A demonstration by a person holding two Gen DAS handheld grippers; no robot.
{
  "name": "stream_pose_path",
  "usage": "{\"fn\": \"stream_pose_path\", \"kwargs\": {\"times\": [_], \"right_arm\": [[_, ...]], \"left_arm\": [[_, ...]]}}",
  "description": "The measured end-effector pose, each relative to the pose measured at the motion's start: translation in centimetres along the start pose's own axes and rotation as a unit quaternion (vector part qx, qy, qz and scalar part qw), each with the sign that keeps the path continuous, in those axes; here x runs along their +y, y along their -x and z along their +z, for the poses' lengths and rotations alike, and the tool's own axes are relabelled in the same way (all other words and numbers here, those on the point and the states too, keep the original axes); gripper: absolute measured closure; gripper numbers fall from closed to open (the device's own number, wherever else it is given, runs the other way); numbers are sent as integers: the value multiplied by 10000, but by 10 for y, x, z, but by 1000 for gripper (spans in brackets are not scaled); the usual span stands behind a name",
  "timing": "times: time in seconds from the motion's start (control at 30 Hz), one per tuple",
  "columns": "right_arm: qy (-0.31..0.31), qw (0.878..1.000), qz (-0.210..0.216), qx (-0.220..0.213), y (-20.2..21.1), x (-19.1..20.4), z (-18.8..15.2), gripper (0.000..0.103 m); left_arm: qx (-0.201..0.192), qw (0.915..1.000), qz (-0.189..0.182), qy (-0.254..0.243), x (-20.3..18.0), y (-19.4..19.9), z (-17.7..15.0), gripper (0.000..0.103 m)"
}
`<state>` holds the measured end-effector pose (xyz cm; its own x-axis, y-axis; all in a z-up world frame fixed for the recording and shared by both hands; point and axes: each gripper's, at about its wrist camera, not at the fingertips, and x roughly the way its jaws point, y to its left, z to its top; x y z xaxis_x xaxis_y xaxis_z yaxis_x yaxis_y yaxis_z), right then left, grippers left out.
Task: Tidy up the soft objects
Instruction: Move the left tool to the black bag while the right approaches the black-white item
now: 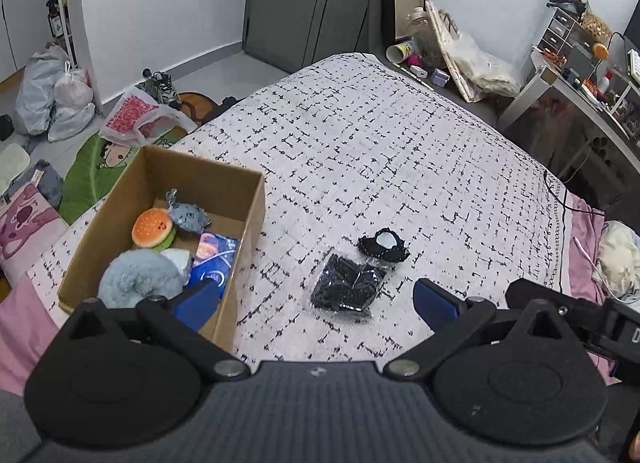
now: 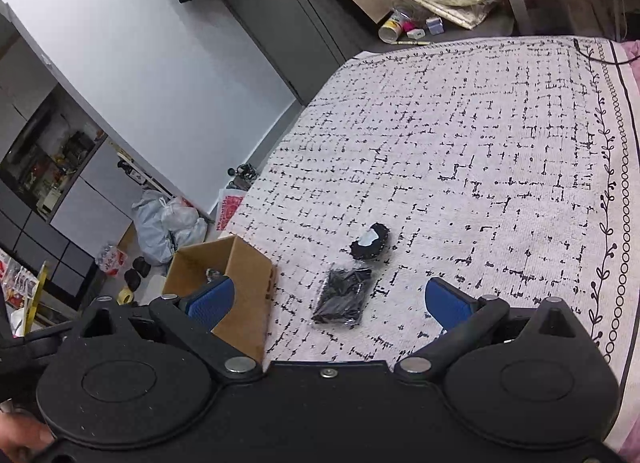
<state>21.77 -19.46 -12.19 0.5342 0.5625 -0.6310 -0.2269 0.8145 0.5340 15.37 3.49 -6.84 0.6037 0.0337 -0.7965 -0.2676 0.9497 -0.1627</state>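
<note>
1. Left tool [image 1: 316, 301] and right tool [image 2: 330, 303] both hover spread apart, grasping nothing.
2. A black packet [image 1: 347, 283] and a black pouch [image 1: 384, 245] lie on the bed [image 1: 400, 143], just beside each other.
3. The box [image 1: 248, 223] holds 4 soft items, including a burger toy [image 1: 154, 227].

No text, label, brand or number could be read in either view. The blue packet [image 1: 214, 263] in the cardboard box [image 1: 244, 231], at about eight o'clock in the left wrist view, carried printed graphics and small lettering, too blurred to make out. The red-patterned plastic bag [image 1: 134, 115] on the floor, toward ten o'clock, showed only ornament. A partial white mark at the frame's three o'clock edge, on black hardware, was cut off.
</note>
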Motion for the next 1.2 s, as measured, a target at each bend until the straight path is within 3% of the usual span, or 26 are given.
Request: {"fn": "stream_pose_path", "kwargs": {"times": [0.47,0.77,1.2], "right_arm": [[-736,9970,130,211,-50,-46,11,3],[-1119,9925,198,451,-87,-68,24,17],[-1150,9901,140,797,-125,-72,26,18]], "left_arm": [[174,9998,-126,26,-20,-54,8,4],[588,9977,-84,312,-24,-104,3,16],[1179,9926,-118,258,-32,-169,-12,18]]}}
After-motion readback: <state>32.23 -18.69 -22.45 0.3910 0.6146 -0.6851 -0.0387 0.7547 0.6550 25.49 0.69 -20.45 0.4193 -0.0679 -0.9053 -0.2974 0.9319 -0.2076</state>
